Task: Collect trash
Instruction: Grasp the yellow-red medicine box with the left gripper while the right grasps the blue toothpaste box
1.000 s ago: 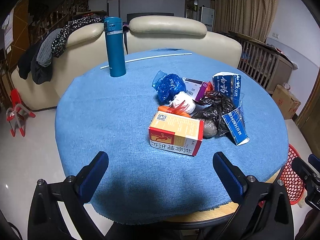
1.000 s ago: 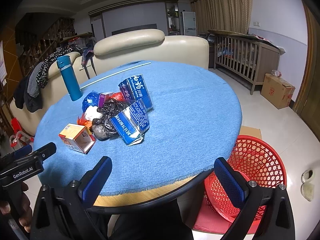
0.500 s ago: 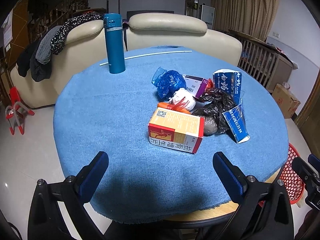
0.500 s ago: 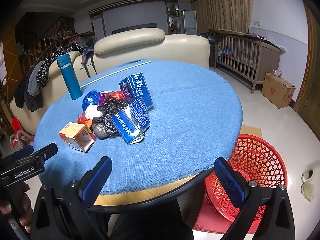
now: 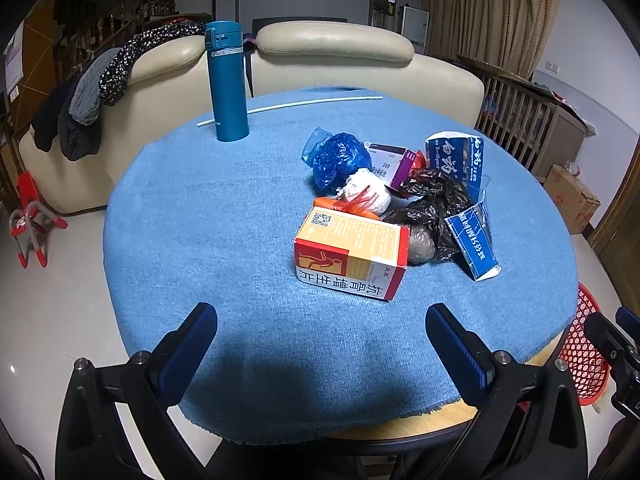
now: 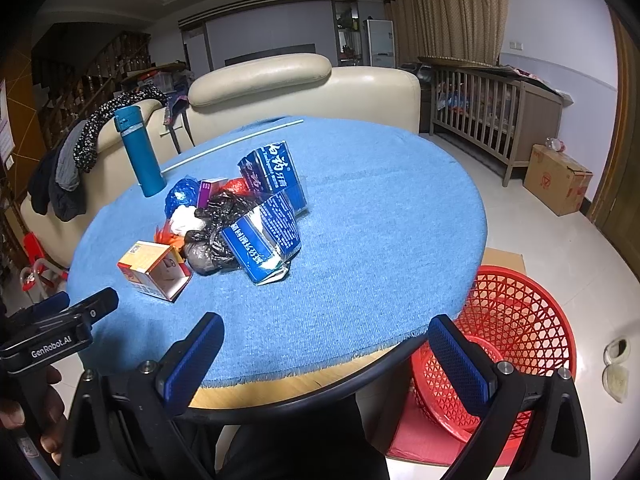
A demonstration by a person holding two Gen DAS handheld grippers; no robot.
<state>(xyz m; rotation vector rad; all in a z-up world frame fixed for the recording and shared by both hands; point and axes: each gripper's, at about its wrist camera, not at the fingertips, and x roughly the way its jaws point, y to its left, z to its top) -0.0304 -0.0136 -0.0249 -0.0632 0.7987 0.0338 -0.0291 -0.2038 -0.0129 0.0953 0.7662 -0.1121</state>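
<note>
Left gripper (image 5: 320, 344): I hold it low over the near edge of the worktop, fingers spread wide, nothing between them.
Worktop (image 5: 208, 216): round, draped in a blue cloth, a cream sofa (image 5: 332, 40) behind it.
Flask (image 5: 226, 80): teal, upright, far left of the worktop, just in front of a thin white rod (image 5: 288, 106) lying across the cloth.
Trash pile: heaped right of centre, well apart from the flask.
Orange-and-red box (image 5: 350, 252): nearest to my left gripper, lying on its side at the front of the pile.
Blue plastic bag (image 5: 336, 156): crumpled at the back left of the pile, a white wad (image 5: 366, 192) just in front of it.
Purple-and-white box (image 5: 390, 162): wedged behind the wad, partly hidden.
Black plastic bag (image 5: 432, 208): crumpled in the middle of the pile, touching the orange-and-red box.
Blue cartons (image 6: 272, 184): two, at the right side of the pile, one standing behind, one tipped forward against the black plastic bag.
Right gripper (image 6: 326, 354): I hold it at the worktop's near right edge, fingers spread wide and empty.
Red basket (image 6: 516, 356): on the floor to the right of the worktop, beside my right gripper.
</note>
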